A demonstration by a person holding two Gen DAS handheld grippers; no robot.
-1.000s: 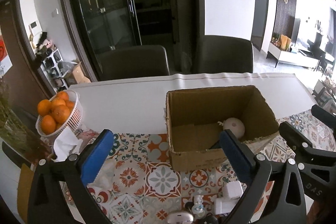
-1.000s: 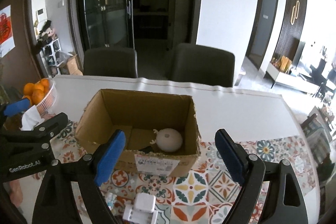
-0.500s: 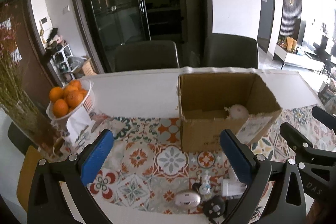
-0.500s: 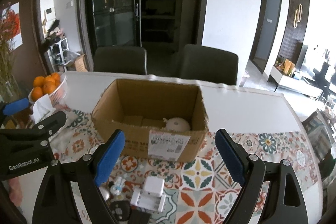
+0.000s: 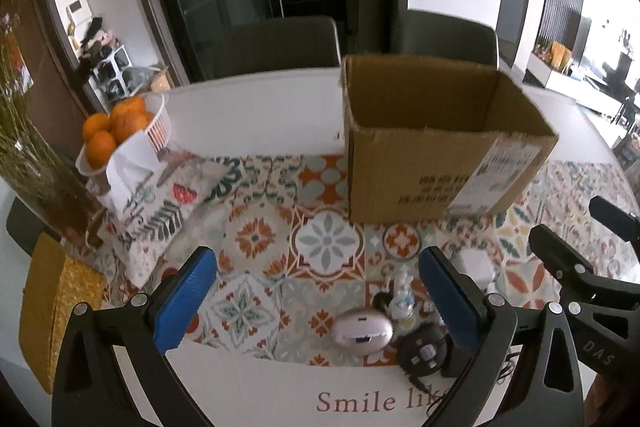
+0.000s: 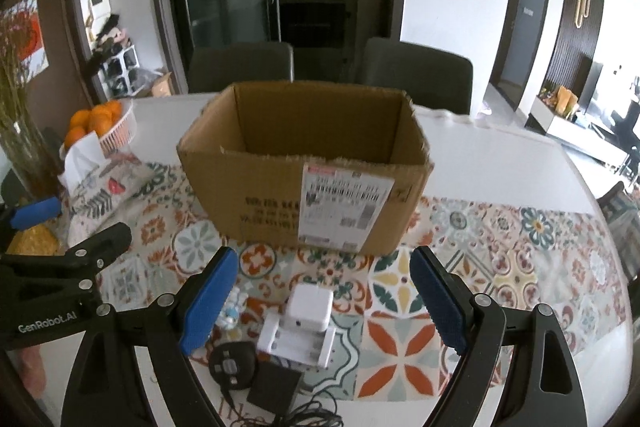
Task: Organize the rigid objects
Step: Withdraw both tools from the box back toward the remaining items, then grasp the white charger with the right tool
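Both grippers, left [image 5: 316,301] and right [image 6: 322,297], with jaws wide open, holding nothing. Still to pack into the cardboard box [image 6: 304,183]: white charger [image 6: 298,327], pink case [image 5: 362,331], black disc [image 6: 233,363], all on the desk before it. Box inside hidden, so progress uncertain.
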